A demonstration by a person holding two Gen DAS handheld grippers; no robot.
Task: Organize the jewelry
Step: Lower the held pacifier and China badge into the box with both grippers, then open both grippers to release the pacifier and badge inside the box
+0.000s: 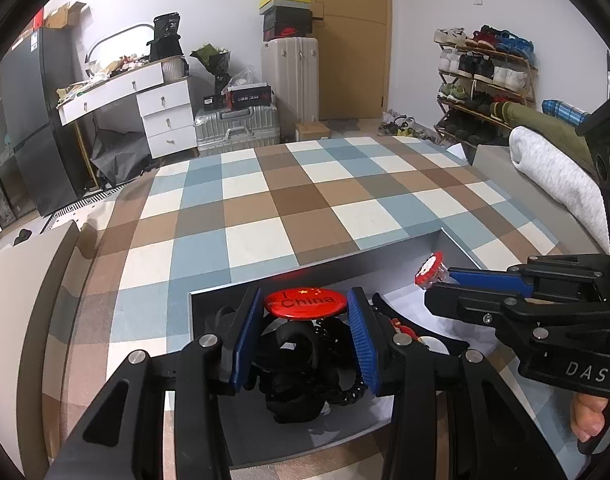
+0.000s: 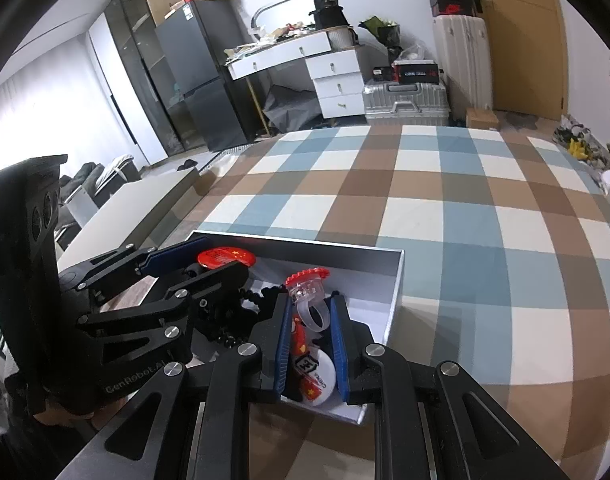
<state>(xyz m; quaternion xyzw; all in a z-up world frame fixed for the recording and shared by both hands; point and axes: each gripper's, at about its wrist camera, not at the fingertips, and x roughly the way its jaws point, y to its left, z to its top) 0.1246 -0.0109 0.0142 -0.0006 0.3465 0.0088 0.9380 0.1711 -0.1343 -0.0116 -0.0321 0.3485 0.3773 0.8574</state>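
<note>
A grey open box (image 1: 385, 270) (image 2: 345, 256) lies on the checked cloth. My left gripper (image 1: 304, 305) (image 2: 225, 260) hovers over the box's left part, shut on a round red "I China" badge (image 1: 305, 301) (image 2: 224, 257) held flat between its blue pads. Over the right part, my right gripper (image 2: 311, 309) (image 1: 437, 285) is shut on a clear plastic ring with a red toothed top (image 2: 308, 294) (image 1: 429, 270). Inside the box lie black hair ties (image 1: 293, 346), a black bead bracelet (image 1: 353, 392) (image 2: 225, 338), a white badge (image 2: 321, 376) and small red pieces.
The checked cloth (image 1: 305, 200) spreads far beyond the box. A rolled grey-white blanket (image 1: 553, 176) lies at the right edge, and a pale flat board (image 2: 137, 208) runs along the left. Dresser, suitcases and a shoe rack stand by the far wall.
</note>
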